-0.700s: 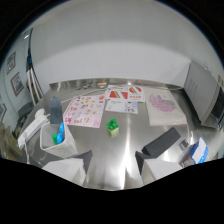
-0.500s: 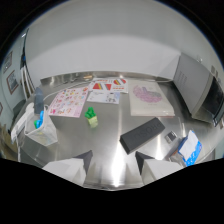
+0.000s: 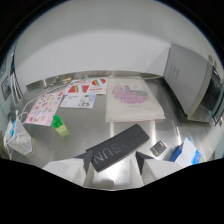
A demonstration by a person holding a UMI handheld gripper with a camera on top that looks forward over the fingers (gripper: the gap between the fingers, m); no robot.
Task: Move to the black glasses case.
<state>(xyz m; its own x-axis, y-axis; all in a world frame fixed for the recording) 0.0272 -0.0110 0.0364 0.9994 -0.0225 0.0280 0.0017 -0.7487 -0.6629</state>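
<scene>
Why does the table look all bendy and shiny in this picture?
In the gripper view, the wide-angle lens curves the metal table and the back wall into a round bubble with black corners; the tabletop mirrors light, giving pale glare around the black glasses case; the open claw looks soft and blurry because it sits so close to the camera.

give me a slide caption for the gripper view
Open gripper closing in on the black glasses case lying just ahead of its fingers on a metal table.

gripper-mounted view, angled down, near table (image 3: 90, 120)
</scene>
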